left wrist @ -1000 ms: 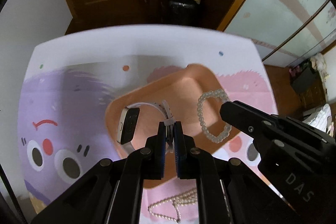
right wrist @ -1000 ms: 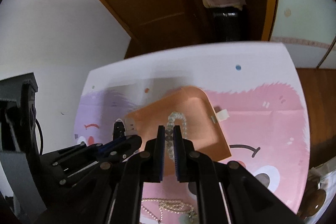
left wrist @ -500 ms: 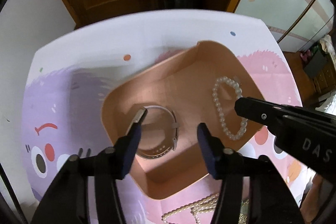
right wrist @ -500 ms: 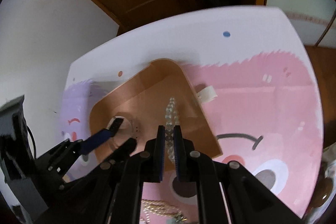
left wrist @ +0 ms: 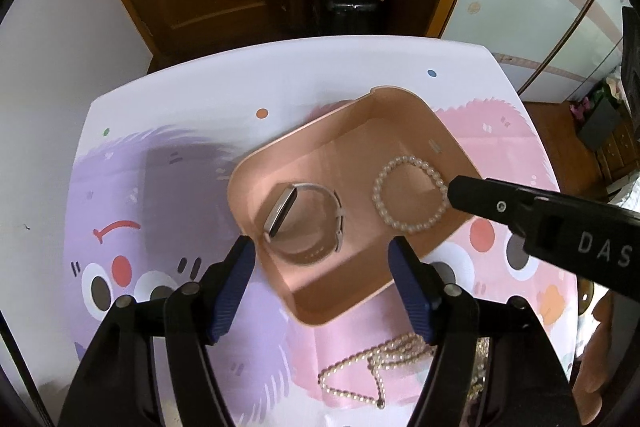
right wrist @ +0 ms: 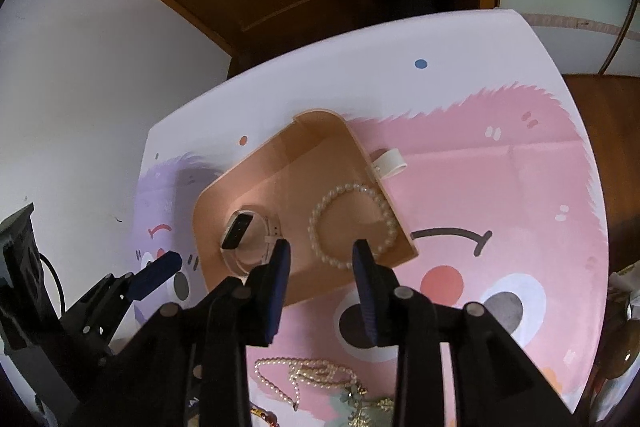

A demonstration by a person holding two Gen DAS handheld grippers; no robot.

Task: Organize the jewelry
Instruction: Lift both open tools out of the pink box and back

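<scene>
With both grippers, left (left wrist: 320, 267) and right (right wrist: 318, 259), just opening empty above the tray (left wrist: 400, 107), your limp, light pearl necklace (left wrist: 372, 359) beneath them needs a bunched-strand pinch.

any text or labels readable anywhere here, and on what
"DAS": white letters on the black body of the right gripper, seen in the left wrist view; the frame edge cuts the word off, so more letters may follow.
Nothing else reads: the mat carries only cartoon faces and dots, the watch screen is dark, and the shelf items are too small to read.
</scene>
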